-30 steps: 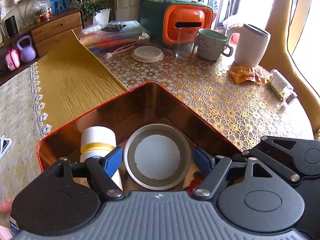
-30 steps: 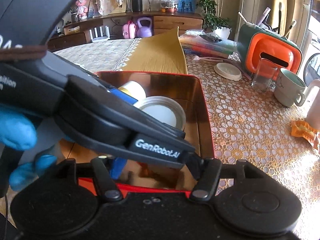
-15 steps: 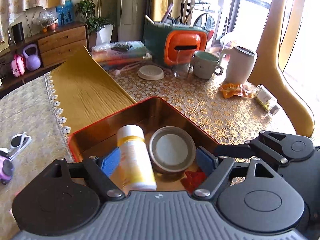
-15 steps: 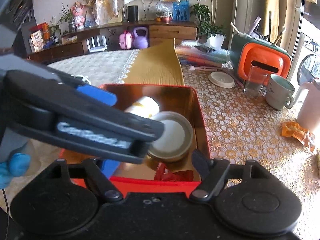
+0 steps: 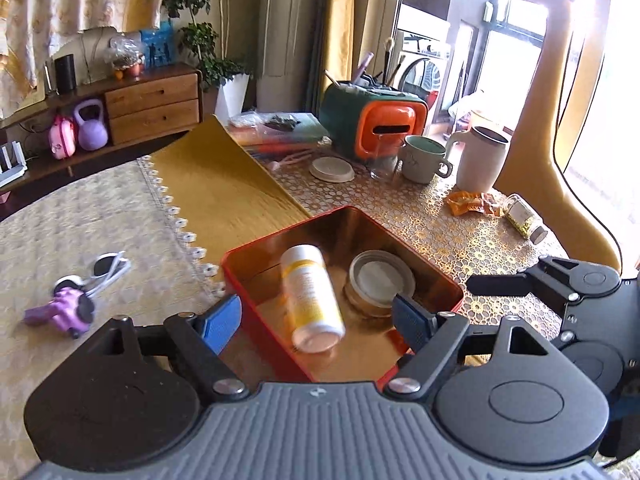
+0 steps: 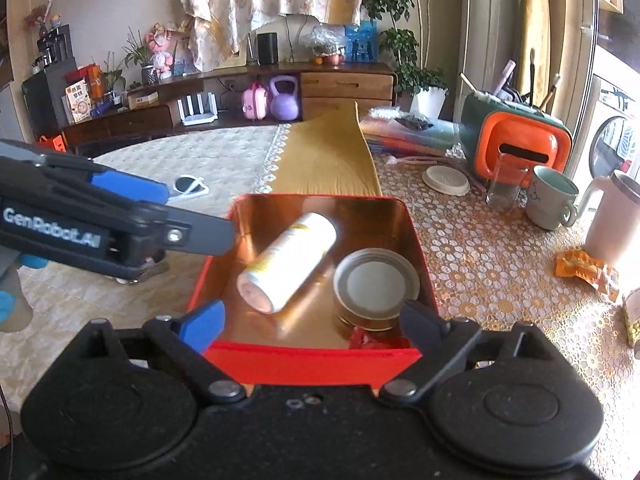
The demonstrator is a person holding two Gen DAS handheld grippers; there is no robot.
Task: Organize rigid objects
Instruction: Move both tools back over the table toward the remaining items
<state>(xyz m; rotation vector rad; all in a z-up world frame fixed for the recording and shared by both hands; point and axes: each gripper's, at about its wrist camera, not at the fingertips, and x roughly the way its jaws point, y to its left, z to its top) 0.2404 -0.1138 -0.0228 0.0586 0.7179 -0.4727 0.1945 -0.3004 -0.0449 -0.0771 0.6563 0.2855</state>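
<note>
A red metal tin [image 6: 312,362], rectangular with rounded corners and a mirror-bright coppery inside, sits on the surface where a gold lace-patterned cover [image 6: 480,256] meets a ribbed mustard runner [image 6: 328,160]. Inside it a white plastic bottle [image 6: 288,262] with a yellow band lies on its side, a smooth cylinder; in the right wrist view its long axis runs diagonally, the flat end toward the tin's near left corner and the other end toward the far wall. It is slightly blurred. Beside it, toward the tin's right wall, a round shallow jar with a grey metal lid [image 6: 376,284] rests flat, lid up. A crumpled red wrapper [image 6: 364,338] lies against the near wall.

The left tongs [image 5: 316,320] stand apart above the tin's near corner with nothing between the blue pads. The right tongs [image 6: 312,320] are opening, their tips spread past both near corners of the tin and clamped on nothing.

Toward the surface's far edge stand a clear glass [image 6: 504,184], a pale ceramic mug [image 6: 550,204] and an orange-and-green caddy [image 6: 516,148].
</note>
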